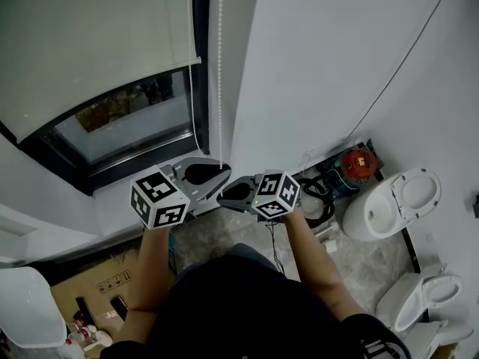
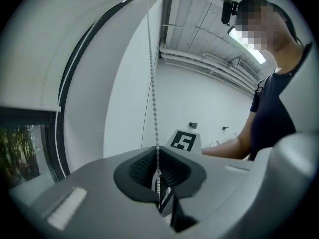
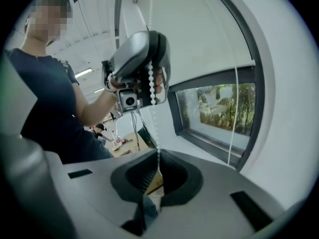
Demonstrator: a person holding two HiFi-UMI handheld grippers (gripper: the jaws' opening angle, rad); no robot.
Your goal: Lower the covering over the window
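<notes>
White bead chain (image 2: 153,93), pinched between left tongs (image 2: 158,176), also pinched between right tongs (image 3: 154,176)

Floor (image 1: 370,264): mottled grey stone tile. Standing on it on the right is a white toilet (image 1: 389,204), with a second toilet (image 1: 423,298) just beside it. In the corner, a red device (image 1: 358,163) and coiled cables (image 1: 318,197). Cardboard box (image 1: 90,286) at far left.

At my right stands a white toilet (image 1: 393,204), a second toilet (image 1: 423,298) nearer. A red device (image 1: 358,163) sits against the far wall; a cardboard box (image 1: 97,283) lies at near left.
</notes>
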